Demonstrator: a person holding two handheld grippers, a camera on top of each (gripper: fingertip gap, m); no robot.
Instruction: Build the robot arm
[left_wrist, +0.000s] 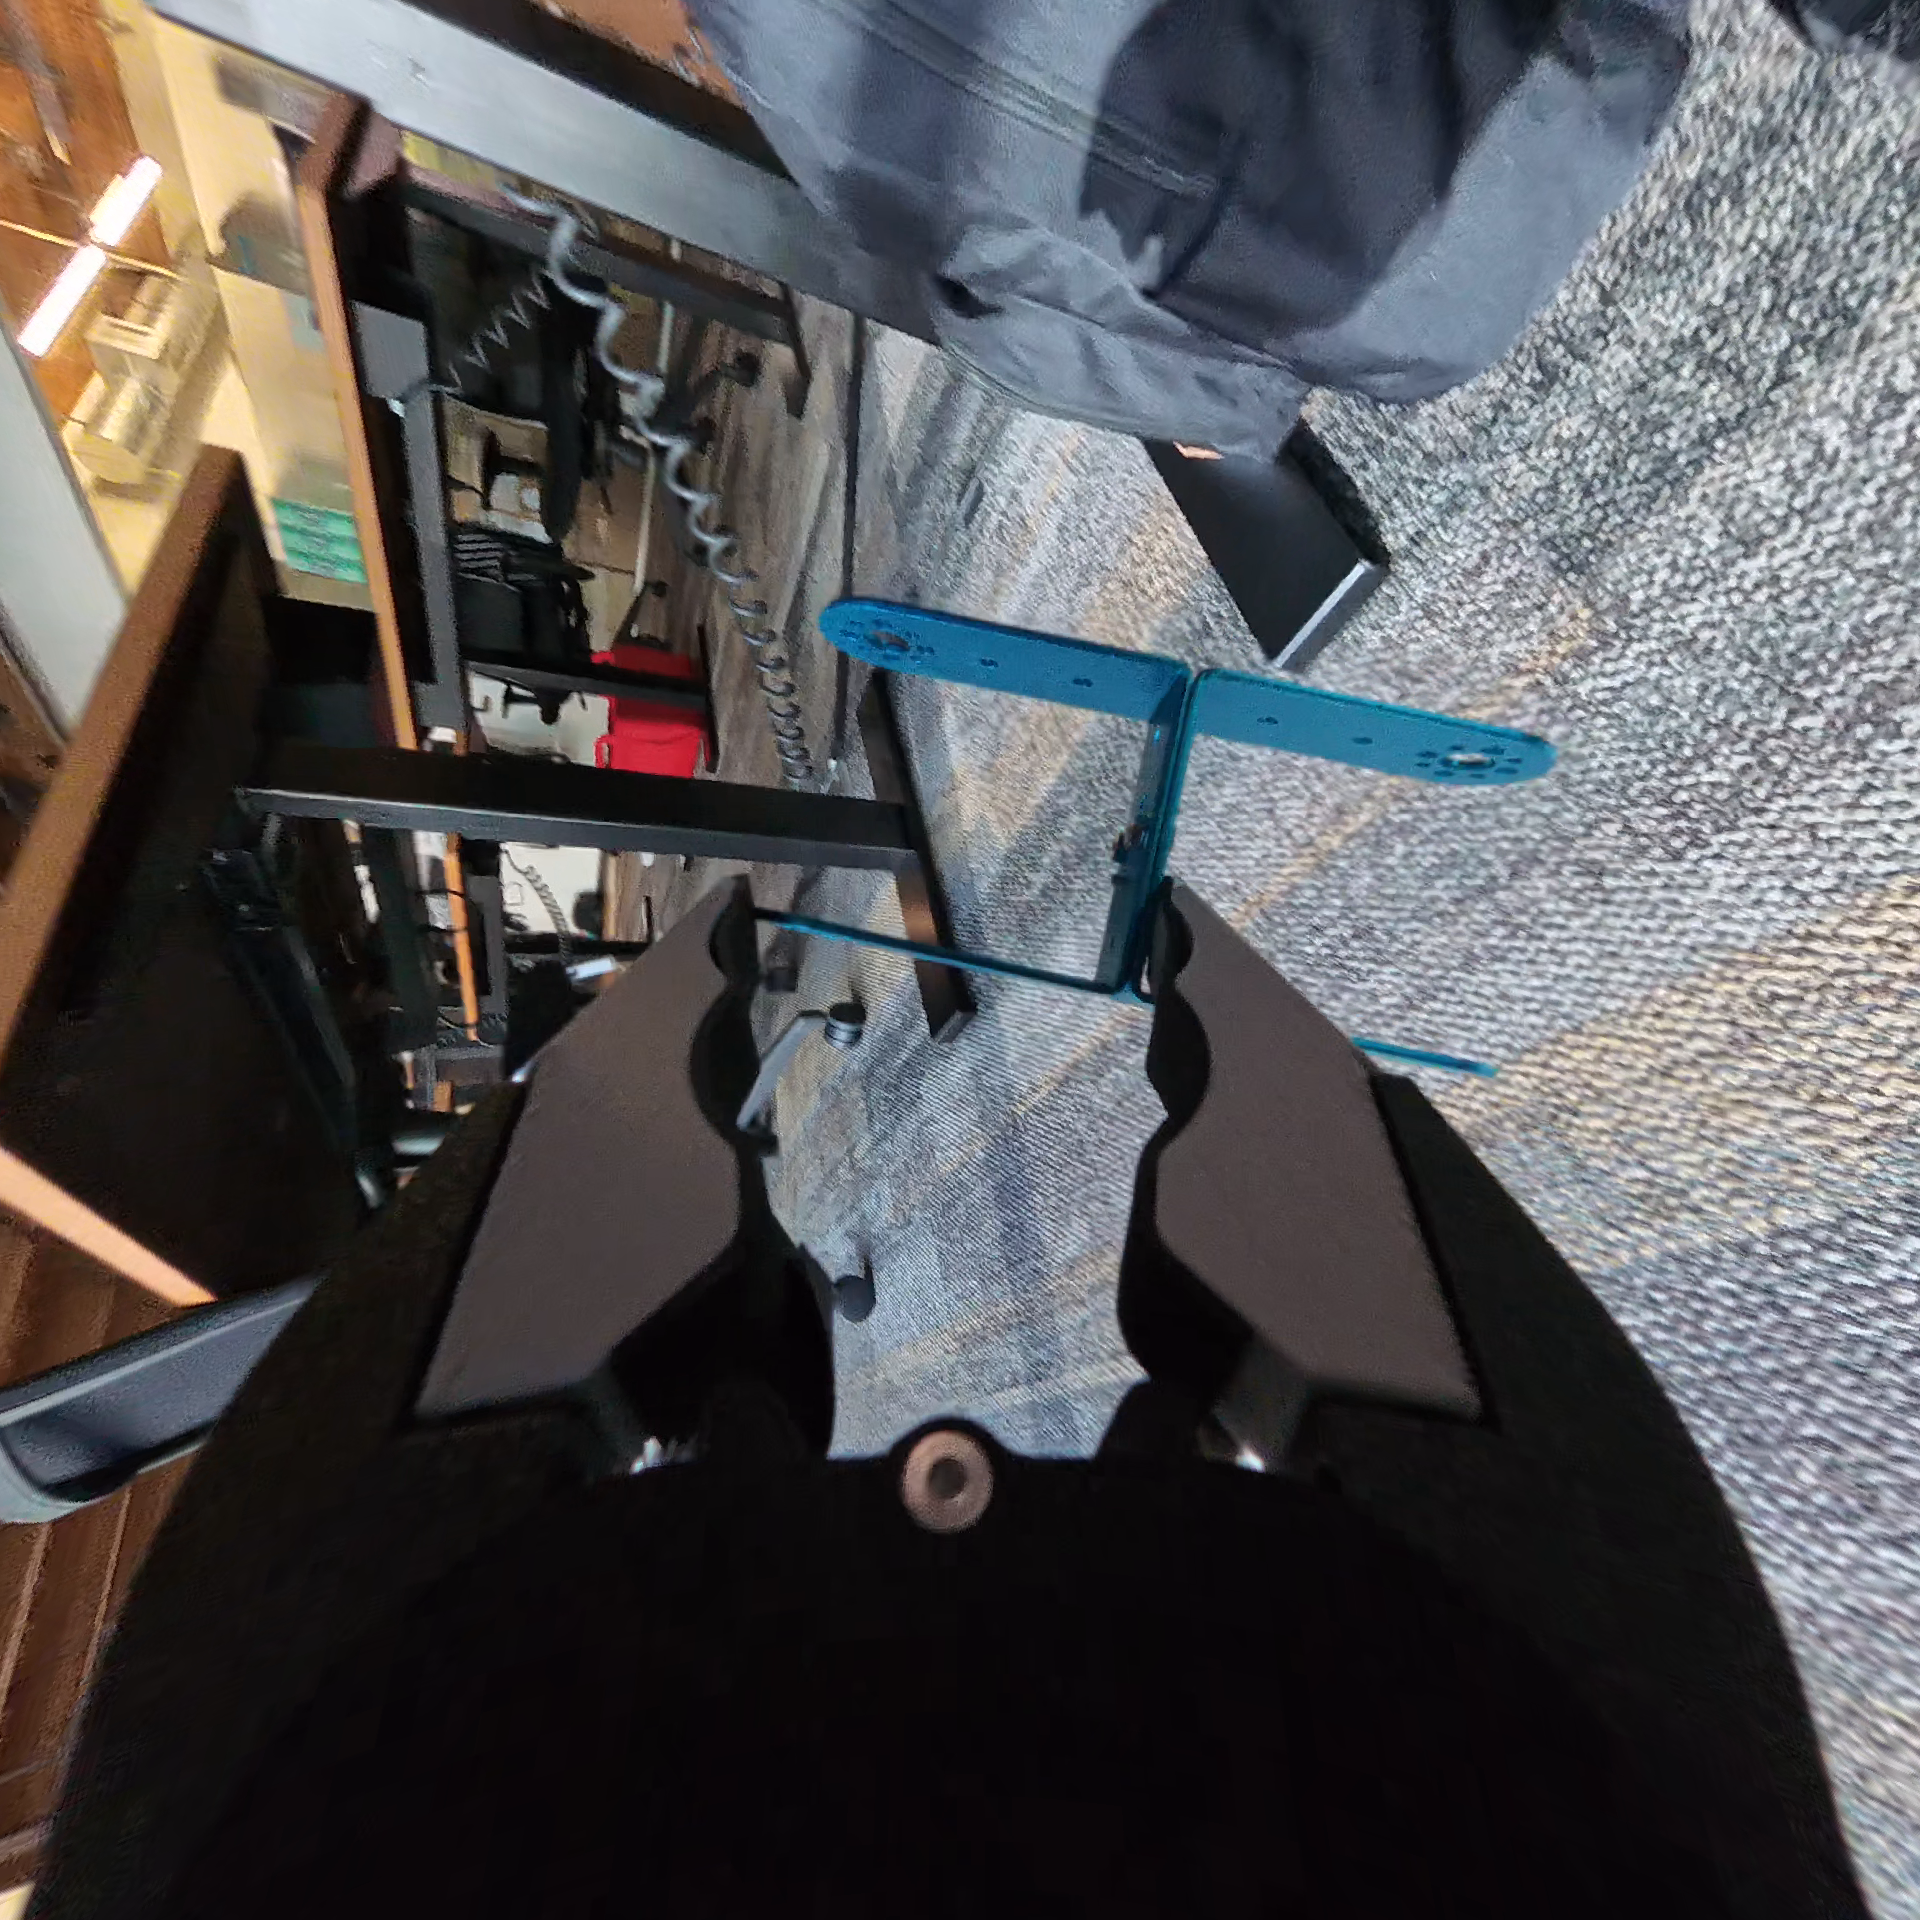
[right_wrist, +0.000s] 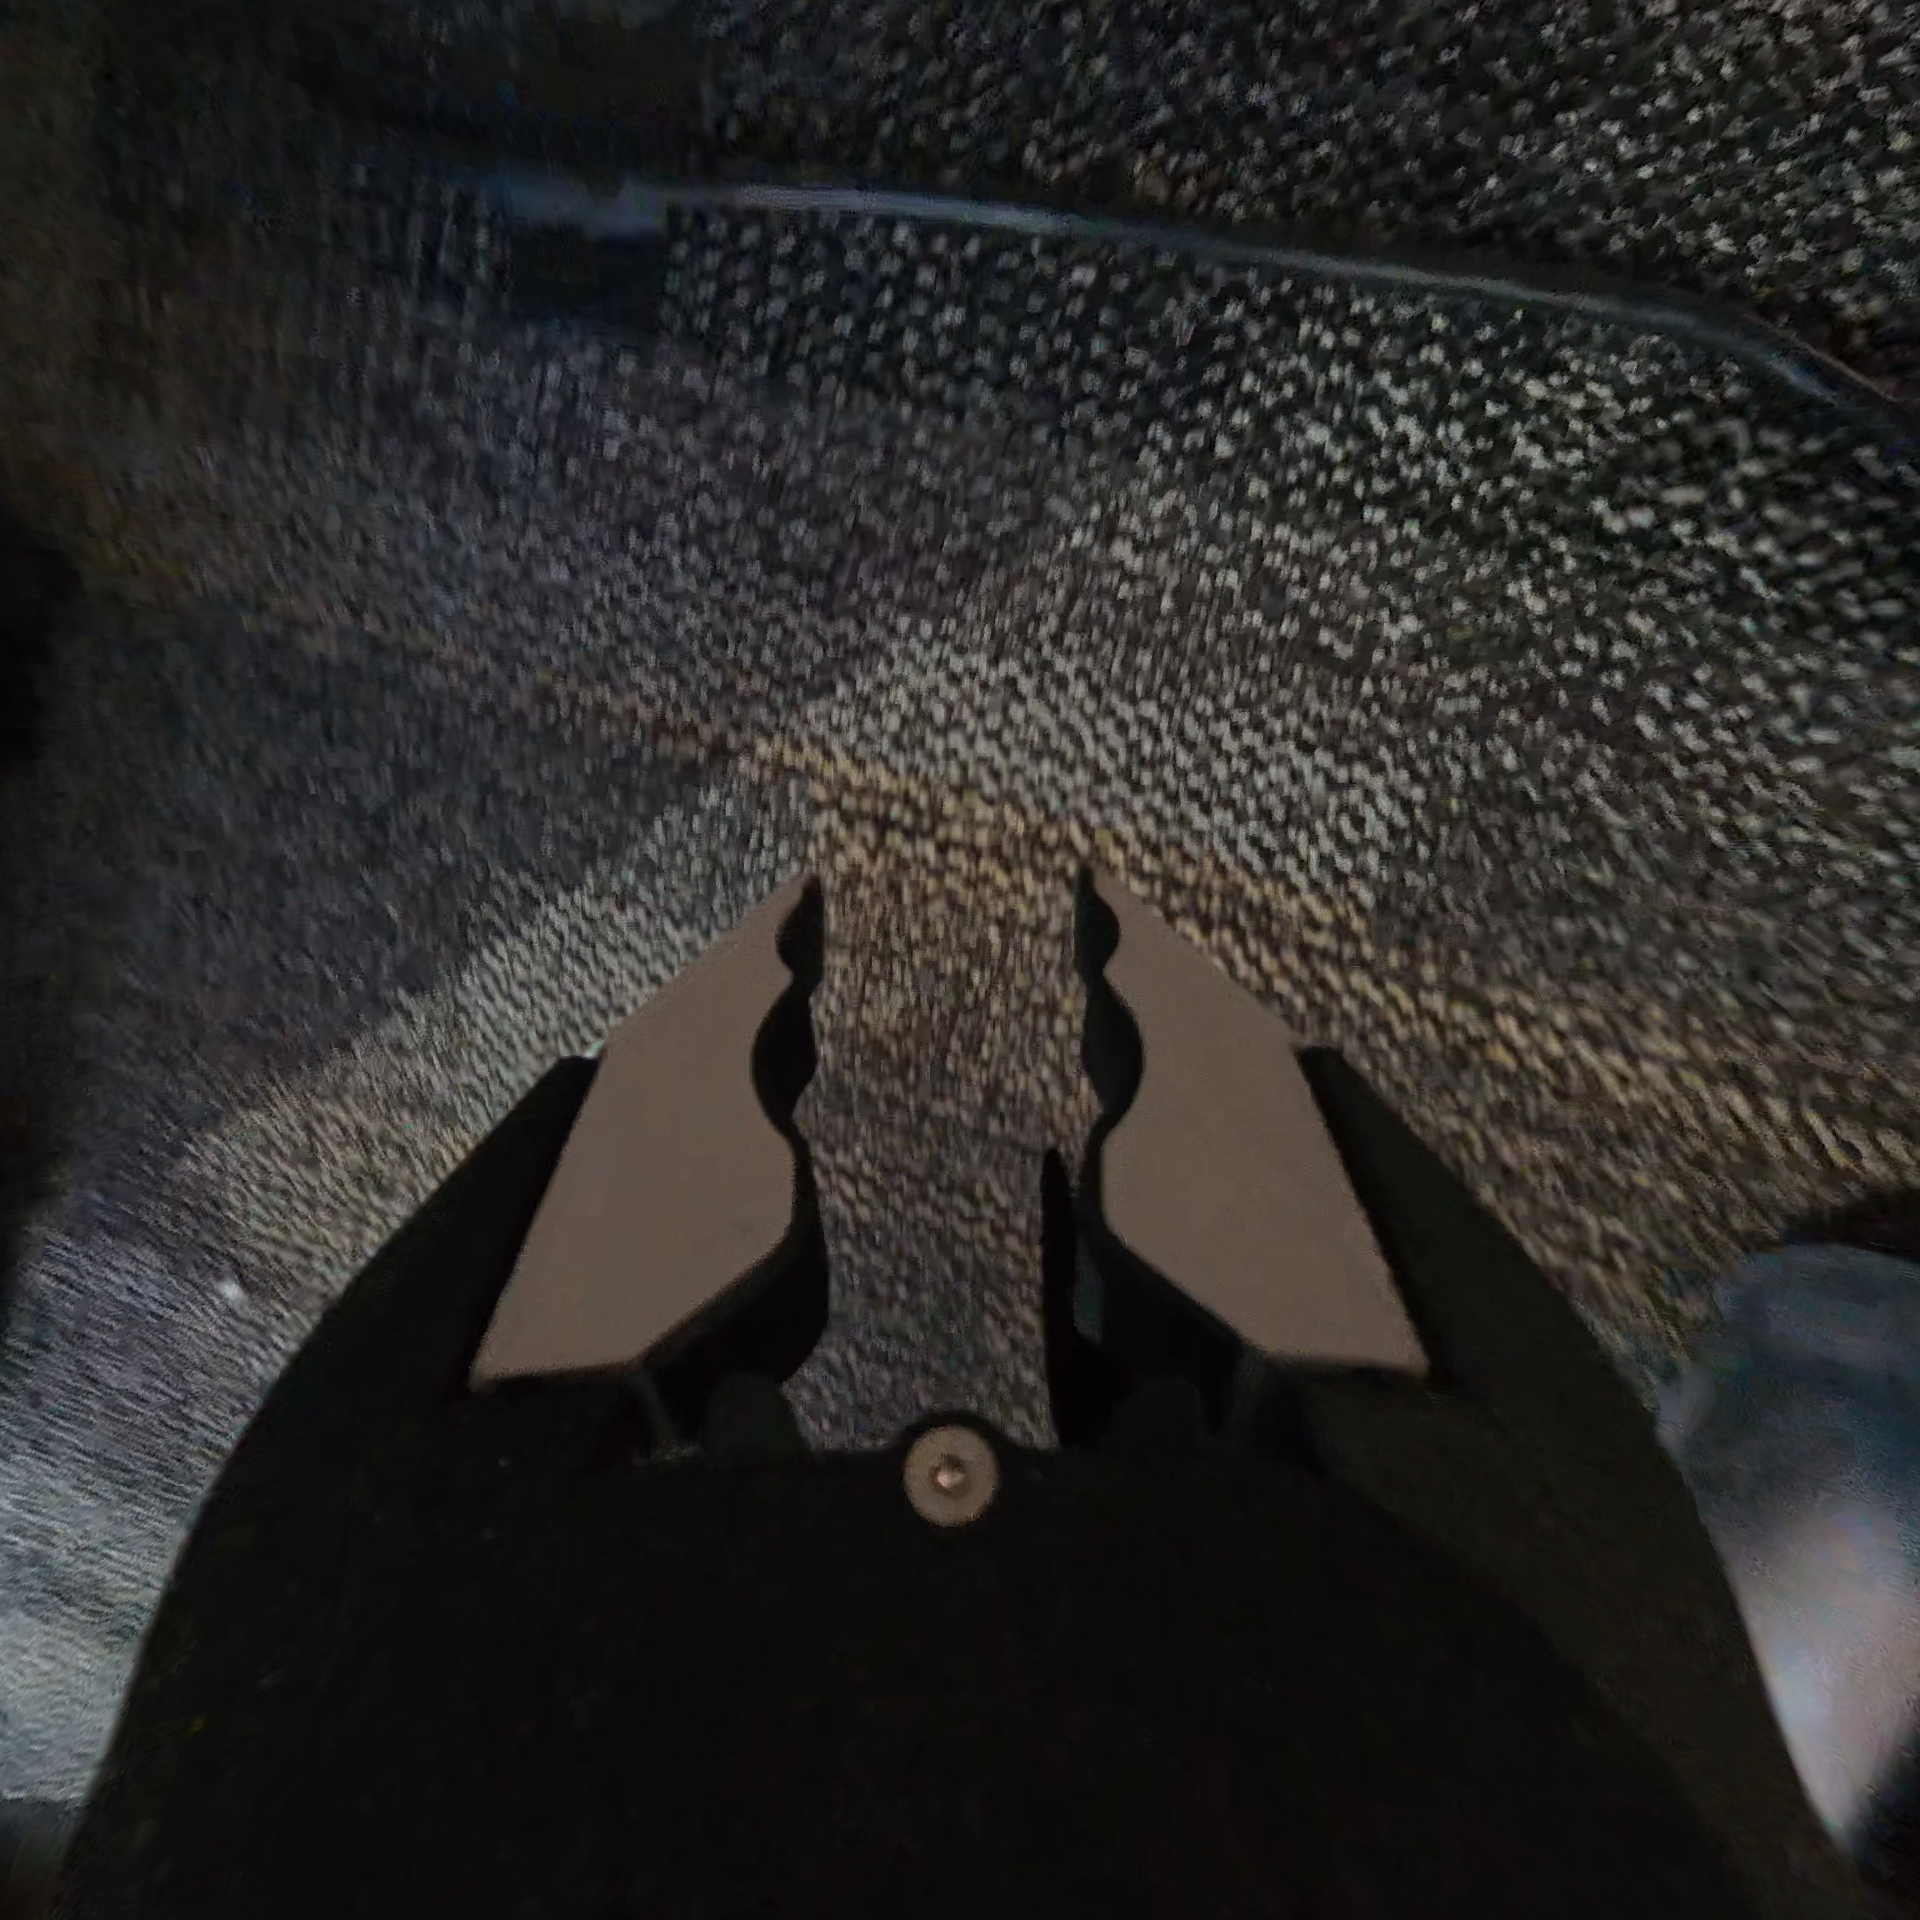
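My left gripper (left_wrist: 951, 904) is closed on a blue metal bracket (left_wrist: 1153, 790), which is made of perforated U-shaped pieces joined back to back. One thin arm of the bracket spans the gap between the two fingertips, and the rest juts out ahead over the speckled grey carpet (left_wrist: 1662, 935). The jaws stand wide apart with the bracket between them. My right gripper (right_wrist: 945, 894) is open and holds nothing. It points down close to the same speckled carpet (right_wrist: 1039, 623) in dim light.
A dark grey garment or bag (left_wrist: 1195, 177) hangs at the top. A black desk frame (left_wrist: 582, 810), a coiled cable (left_wrist: 675, 436), a red box (left_wrist: 655, 717) and a black box (left_wrist: 1278, 540) lie ahead. A thin cable (right_wrist: 1143, 244) crosses the carpet.
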